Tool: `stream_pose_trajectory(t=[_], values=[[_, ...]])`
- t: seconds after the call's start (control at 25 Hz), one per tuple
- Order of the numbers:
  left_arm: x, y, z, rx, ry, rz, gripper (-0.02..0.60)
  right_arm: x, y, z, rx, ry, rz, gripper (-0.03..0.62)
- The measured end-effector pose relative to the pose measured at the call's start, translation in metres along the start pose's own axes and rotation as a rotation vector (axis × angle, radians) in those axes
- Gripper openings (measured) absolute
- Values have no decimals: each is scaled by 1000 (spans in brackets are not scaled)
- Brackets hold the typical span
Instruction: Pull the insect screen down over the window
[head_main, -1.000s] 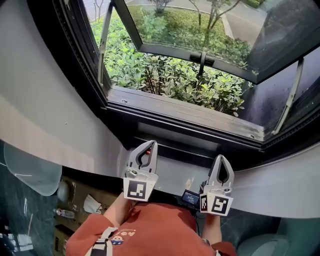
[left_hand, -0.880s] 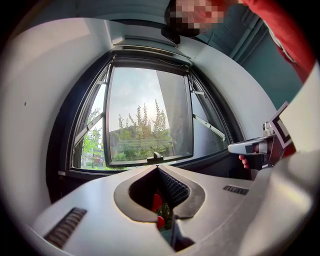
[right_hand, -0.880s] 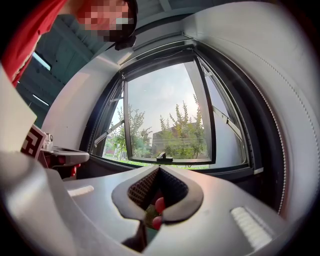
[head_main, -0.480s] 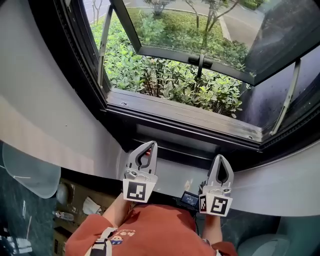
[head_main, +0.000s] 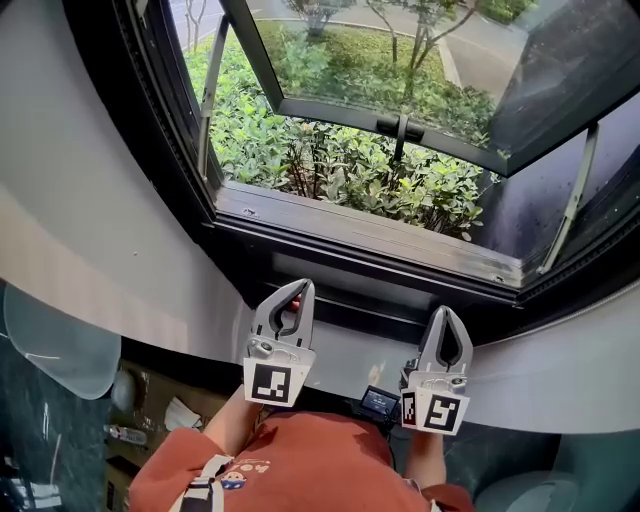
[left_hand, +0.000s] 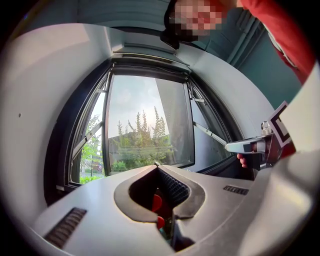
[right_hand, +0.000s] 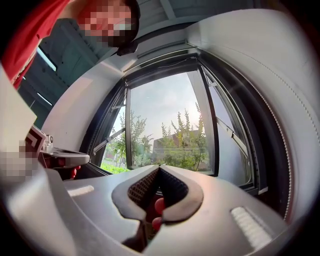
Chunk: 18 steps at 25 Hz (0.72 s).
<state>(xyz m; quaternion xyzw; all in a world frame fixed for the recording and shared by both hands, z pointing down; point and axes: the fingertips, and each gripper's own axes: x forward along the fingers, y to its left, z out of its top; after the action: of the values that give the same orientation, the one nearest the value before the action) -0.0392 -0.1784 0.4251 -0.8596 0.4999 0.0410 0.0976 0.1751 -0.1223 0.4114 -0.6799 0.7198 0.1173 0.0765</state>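
Observation:
The window (head_main: 370, 228) has a dark frame, and its glass sash (head_main: 400, 70) is swung outward over green bushes. No insect screen is drawn across the opening. A pale bar (left_hand: 150, 56) runs along the top of the frame. My left gripper (head_main: 300, 286) is shut and empty, held in front of the white ledge below the sill. To its right, my right gripper (head_main: 444, 312) is also shut and empty. Both point toward the window. The left gripper (left_hand: 157, 164) and the right gripper (right_hand: 159, 167) each show ribbed pads pressed together.
A white curved wall ledge (head_main: 150, 300) wraps under the window. The sash handle (head_main: 402, 122) and side stays (head_main: 572, 200) stick out into the opening. A pale rounded seat (head_main: 60, 340) and shelf clutter (head_main: 150, 410) lie low on the left. A small screen device (head_main: 380, 400) sits by the red shirt.
The right gripper has lifted slightly toward the window. The left gripper has stayed put. Both jaws remain shut.

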Motion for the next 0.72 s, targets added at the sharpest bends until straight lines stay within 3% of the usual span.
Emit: stream_pose_trajectory(t=[0.72], values=[[20, 17, 65, 73, -174, 42, 5, 27, -12, 69, -83, -181, -13, 8]])
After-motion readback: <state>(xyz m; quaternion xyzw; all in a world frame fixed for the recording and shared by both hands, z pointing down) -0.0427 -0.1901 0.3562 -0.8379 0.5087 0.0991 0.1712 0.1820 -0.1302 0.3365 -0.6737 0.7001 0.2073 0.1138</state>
